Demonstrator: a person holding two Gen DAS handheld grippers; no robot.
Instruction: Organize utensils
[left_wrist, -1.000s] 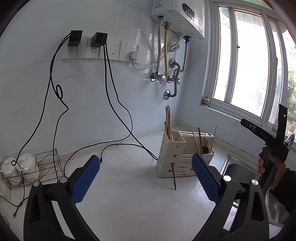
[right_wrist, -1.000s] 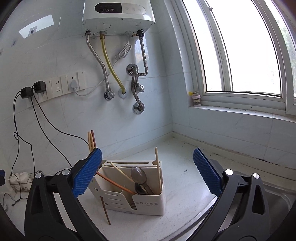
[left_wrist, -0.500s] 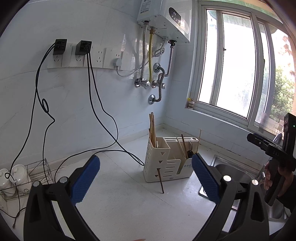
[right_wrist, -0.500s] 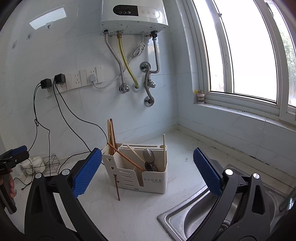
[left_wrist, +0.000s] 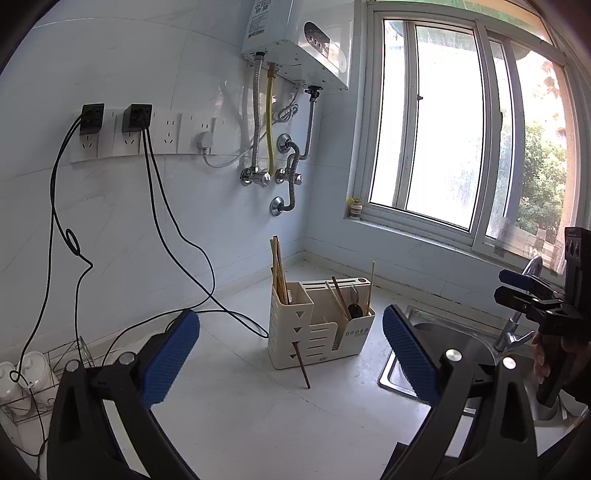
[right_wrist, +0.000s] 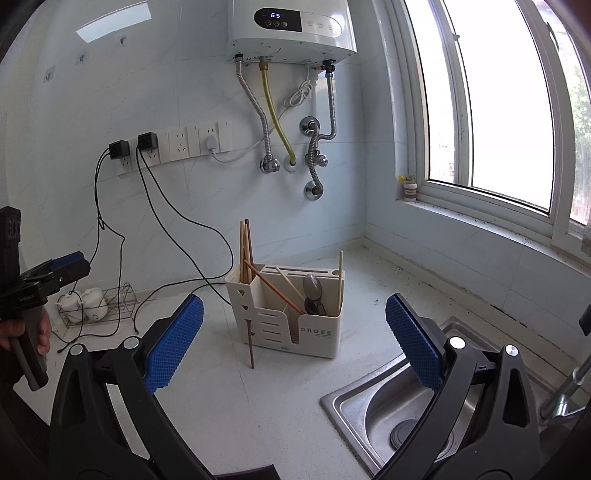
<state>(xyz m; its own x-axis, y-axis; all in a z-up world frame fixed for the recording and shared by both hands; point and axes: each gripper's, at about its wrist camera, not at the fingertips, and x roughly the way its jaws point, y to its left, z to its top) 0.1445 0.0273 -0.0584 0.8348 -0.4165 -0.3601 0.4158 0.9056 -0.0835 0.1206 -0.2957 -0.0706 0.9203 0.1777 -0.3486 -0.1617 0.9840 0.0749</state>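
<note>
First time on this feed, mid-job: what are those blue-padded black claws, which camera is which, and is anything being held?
Each claw is a hand-held two-finger gripper with its own fisheye camera looking along the fingers. The left gripper and right gripper are both open and hold nothing. Each view also catches the other gripper at its edge, gripped by a hand. On the white counter stands a cream utensil holder with chopsticks and a spoon; one dark chopstick leans outside it. The sink is alongside.
</note>
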